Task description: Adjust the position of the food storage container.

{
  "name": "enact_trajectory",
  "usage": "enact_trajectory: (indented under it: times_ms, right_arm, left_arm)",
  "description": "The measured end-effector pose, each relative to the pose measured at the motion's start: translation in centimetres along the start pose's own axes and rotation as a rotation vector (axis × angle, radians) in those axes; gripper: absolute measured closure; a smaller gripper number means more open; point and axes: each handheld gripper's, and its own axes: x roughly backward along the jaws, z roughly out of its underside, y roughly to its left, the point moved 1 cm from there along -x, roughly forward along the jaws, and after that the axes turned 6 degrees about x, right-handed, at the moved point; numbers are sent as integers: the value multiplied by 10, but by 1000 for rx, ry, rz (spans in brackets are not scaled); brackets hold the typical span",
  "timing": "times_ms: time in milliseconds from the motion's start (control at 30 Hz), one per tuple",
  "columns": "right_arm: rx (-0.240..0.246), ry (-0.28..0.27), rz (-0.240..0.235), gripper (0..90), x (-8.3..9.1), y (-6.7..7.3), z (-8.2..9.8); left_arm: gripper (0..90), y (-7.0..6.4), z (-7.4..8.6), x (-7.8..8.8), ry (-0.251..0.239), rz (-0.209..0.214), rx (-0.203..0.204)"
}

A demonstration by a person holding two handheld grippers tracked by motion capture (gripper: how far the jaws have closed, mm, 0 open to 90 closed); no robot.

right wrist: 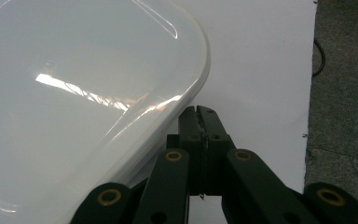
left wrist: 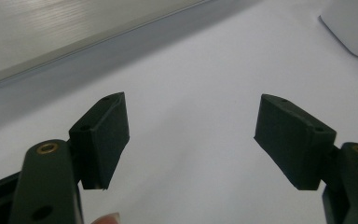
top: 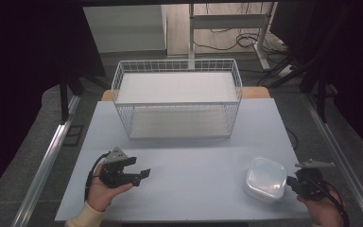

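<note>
Left gripper (top: pixel 139 169) stands wide with nothing between its pads, resting in the person's hand at about eight o'clock on the table (top: pixel 189 189). At twelve o'clock sits a white wire basket (top: pixel 177 97), two shelves, both bare. Near four o'clock lies a white, rounded, lidded container (top: pixel 264 178); its contents are hidden. Right gripper (right wrist: pixel 199 114) is pinched fully together, its tips tucked just under the container's overhanging rim, gripping nothing. Likely trouble: closed tips can only nudge, so the glossy container could slide toward the table's edge or tip up.
</note>
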Motion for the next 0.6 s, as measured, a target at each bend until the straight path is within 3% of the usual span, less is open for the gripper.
enact_trajectory:
  times_ms: [267,600]
  right_arm:
    - [2,2,3,897,-3,1,-2]
    - [53,4,-14,896,-11,16,-17]
  left_arm:
    - [256,-1,0,0,1,-2,-1]
    - [256,-1,-1,0,1,-1,-2]
